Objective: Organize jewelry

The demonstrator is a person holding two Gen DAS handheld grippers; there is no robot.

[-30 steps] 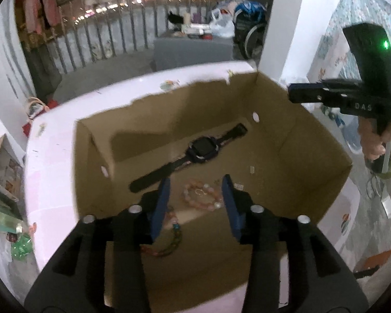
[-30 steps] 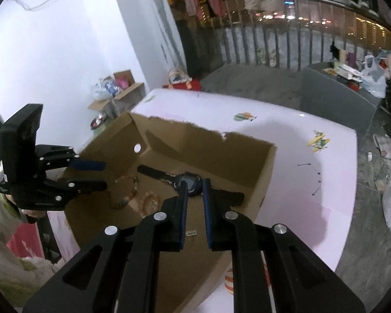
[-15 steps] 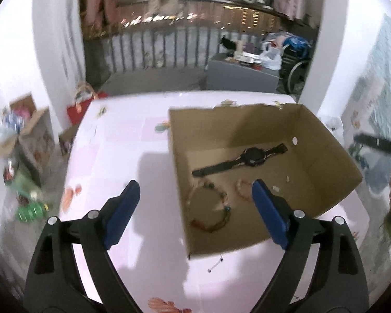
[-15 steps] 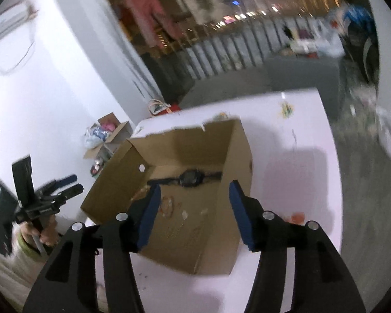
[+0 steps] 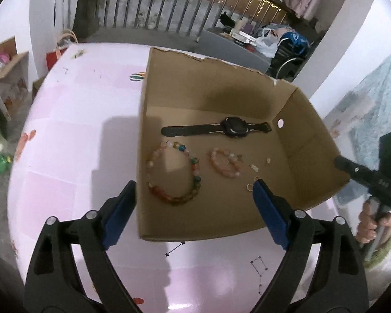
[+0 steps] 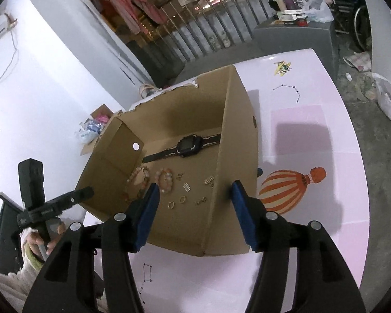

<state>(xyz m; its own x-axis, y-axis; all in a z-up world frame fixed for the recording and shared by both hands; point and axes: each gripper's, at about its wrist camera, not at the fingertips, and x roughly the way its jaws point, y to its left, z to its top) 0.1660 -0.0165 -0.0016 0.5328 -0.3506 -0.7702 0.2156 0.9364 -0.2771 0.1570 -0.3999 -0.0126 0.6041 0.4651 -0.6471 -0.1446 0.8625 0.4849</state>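
Left claw point(image 5: 194, 200) hangs wide open and holds nothing, above the near edge of a cardboard box point(image 5: 312, 135) on a pink table point(image 5: 73, 140). Right claw point(image 6: 195, 200) is also spread wide and empty, its fingers straddling the box's right wall.

On the box floor: one black watch point(image 5: 233, 127) at 12 o'clock, one large multicoloured bead bracelet point(image 5: 174, 172) at 9 o'clock, one smaller pink bracelet point(image 5: 225, 163) just beside it. From the right view, two small gold rings point(image 6: 176, 201) and several tiny charms, too small to count surely, lie toward 6 o'clock. The box walls stand between both claws and the jewelry.

Half a second ago both claws were already wide; a second ago they were narrow and low inside the box. The jewelry has not moved.
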